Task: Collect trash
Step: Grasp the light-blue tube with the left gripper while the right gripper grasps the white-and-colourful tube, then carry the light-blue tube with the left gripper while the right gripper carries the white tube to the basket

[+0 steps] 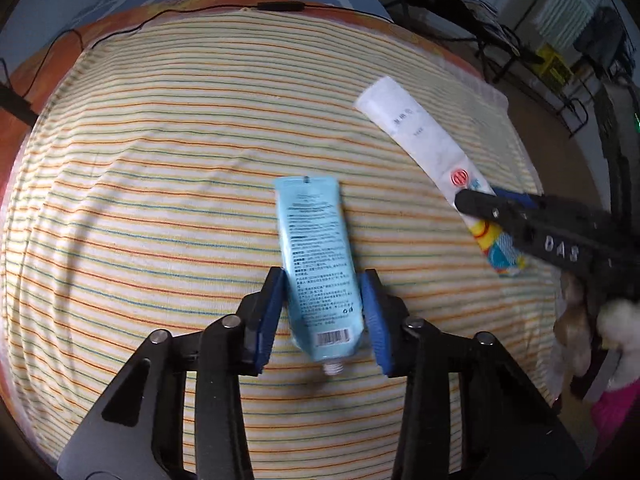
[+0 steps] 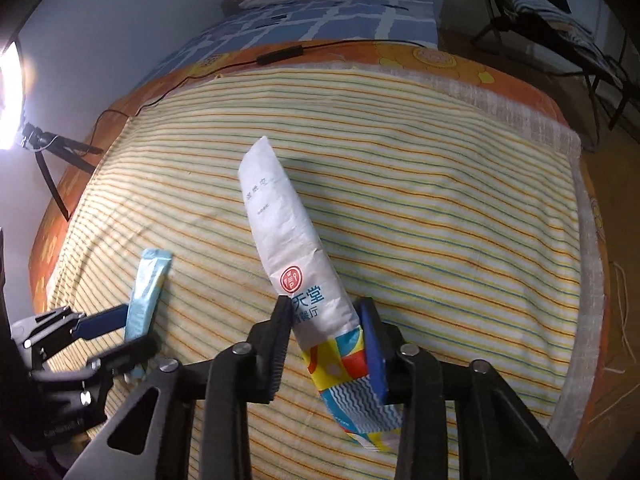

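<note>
A light blue squeeze tube (image 1: pixel 316 248) with its cap off lies lengthwise on the striped sheet (image 1: pixel 160 200). My left gripper (image 1: pixel 322 280) has its blue pads pressed on both sides of the tube's lower half. A long white paper bag (image 2: pixel 280 216) with a red seal and a colourful printed end lies to the right. My right gripper (image 2: pixel 324 306) is shut on the bag near that printed end, and the bag's white end points away. The right wrist view shows the left gripper (image 2: pixel 138 330) at lower left holding the tube (image 2: pixel 150 276). The right gripper (image 1: pixel 476 200) comes in from the right in the left wrist view.
The striped sheet covers an orange mattress (image 2: pixel 400 56). A black cable with an inline box (image 2: pixel 280 54) runs along its far edge, with blue checked bedding (image 2: pixel 340 12) beyond. A folding chair (image 2: pixel 560 20) stands on the floor at right. A fluffy pale and pink thing (image 1: pixel 608 344) sits at the bed's right edge.
</note>
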The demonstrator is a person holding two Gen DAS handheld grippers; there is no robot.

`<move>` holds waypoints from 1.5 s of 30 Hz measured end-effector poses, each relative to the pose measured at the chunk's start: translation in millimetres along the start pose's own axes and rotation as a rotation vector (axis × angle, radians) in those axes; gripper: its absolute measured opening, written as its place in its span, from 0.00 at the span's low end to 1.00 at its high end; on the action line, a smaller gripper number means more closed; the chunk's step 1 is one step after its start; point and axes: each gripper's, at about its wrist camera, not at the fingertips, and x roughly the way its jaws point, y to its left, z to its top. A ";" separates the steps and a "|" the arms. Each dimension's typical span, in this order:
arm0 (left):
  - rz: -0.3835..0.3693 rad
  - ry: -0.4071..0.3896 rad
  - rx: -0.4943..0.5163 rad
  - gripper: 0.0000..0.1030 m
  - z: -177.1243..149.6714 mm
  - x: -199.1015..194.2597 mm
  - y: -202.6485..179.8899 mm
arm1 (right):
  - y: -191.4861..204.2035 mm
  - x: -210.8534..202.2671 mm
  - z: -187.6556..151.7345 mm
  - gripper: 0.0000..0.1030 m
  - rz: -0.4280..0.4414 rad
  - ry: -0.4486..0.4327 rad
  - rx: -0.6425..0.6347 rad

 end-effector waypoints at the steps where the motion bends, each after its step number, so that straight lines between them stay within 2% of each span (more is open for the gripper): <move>1: 0.000 -0.001 0.001 0.36 3.1 1.2 -0.8 | -1.1 -3.3 -3.3 0.23 -0.001 -0.003 -0.004; 4: 0.005 -0.015 0.014 0.36 0.8 -2.4 1.2 | 3.7 -8.7 -6.3 0.11 -0.006 -0.016 -0.017; 7: 0.003 -0.028 0.008 0.36 -3.2 -8.6 5.5 | 4.0 -13.7 -9.4 0.09 0.009 -0.027 -0.003; 17: -0.011 -0.071 -0.002 0.36 -14.8 -38.2 13.2 | 10.1 -46.1 -27.1 0.07 0.086 -0.064 0.042; 26: -0.031 -0.132 0.005 0.36 -40.3 -94.1 19.5 | 39.0 -105.0 -54.1 0.07 0.143 -0.099 0.034; 35: -0.047 -0.188 0.025 0.36 -83.9 -152.6 24.0 | 73.1 -171.3 -98.9 0.07 0.190 -0.138 0.005; 45: -0.037 -0.213 0.037 0.36 -153.6 -194.1 36.8 | 121.8 -199.8 -167.5 0.07 0.236 -0.135 -0.032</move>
